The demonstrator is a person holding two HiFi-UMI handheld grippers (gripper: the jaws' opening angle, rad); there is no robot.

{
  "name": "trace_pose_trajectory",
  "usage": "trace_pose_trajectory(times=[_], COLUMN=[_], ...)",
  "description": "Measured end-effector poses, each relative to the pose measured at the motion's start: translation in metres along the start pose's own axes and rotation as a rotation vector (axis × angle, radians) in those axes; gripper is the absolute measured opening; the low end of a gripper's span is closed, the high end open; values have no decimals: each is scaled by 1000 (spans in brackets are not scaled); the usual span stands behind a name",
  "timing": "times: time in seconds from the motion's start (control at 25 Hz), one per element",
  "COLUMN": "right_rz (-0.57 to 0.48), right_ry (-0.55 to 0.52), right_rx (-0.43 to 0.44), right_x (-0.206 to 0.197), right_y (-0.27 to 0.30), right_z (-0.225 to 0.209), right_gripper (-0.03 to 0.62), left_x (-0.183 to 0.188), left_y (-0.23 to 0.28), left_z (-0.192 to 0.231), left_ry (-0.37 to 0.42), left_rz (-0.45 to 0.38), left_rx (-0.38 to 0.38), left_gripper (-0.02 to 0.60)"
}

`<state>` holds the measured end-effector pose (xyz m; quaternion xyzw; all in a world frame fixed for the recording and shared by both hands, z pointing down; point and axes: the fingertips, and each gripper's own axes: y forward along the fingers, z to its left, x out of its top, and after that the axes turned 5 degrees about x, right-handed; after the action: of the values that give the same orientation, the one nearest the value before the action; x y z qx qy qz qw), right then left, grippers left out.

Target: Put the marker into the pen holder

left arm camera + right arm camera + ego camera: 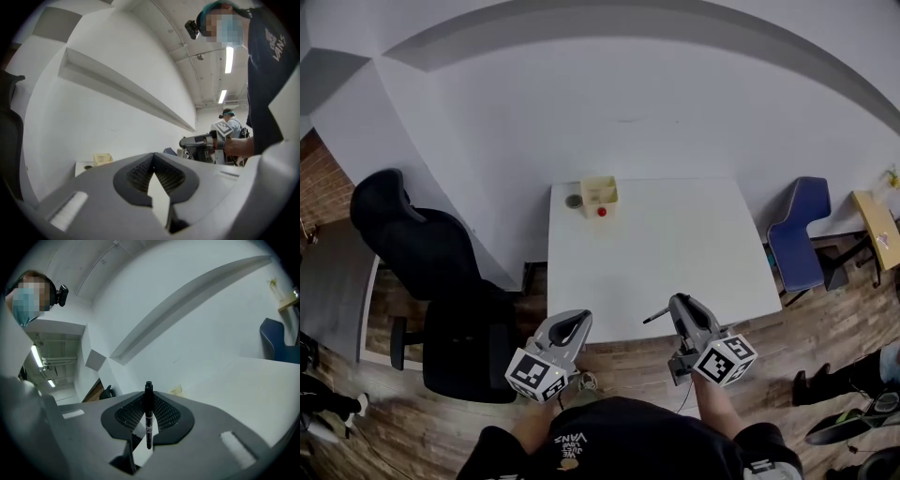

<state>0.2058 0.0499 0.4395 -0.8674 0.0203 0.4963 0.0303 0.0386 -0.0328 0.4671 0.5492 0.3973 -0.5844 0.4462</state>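
Observation:
A black marker [148,416] stands clamped between the pads of my right gripper [148,399], its tip sticking out past the jaws. In the head view the same marker [655,316] juts left from my right gripper [678,305], just over the near edge of the white table [666,262]. The pale yellow pen holder [599,194] sits at the table's far left corner, well away from both grippers. My left gripper [574,323] hangs at the table's near left edge, jaws together with nothing between them. The left gripper [153,161] view shows the pen holder [102,158] far off.
A small red object [602,212] and a dark round thing [574,201] lie beside the pen holder. A black office chair [431,272] stands left of the table, a blue chair [799,234] to its right. Another person [230,126] stands in the background.

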Motion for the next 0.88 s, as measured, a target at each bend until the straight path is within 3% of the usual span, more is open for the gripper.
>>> trace_pose_trajectory(times=[0.52,0.88], right_rz=[-70,-85], right_ry=[-33,-83], right_rx=[-76,-86], right_x=[-5,9], right_y=[81,122], right_z=[5,-10], right_gripper=[49,49], left_x=[-1,-6], left_y=[5,11], left_z=[90,119], left_ry=[-9,-35], left_rz=[1,6], left_rx=[-87,-68], left_gripper=[52,52])
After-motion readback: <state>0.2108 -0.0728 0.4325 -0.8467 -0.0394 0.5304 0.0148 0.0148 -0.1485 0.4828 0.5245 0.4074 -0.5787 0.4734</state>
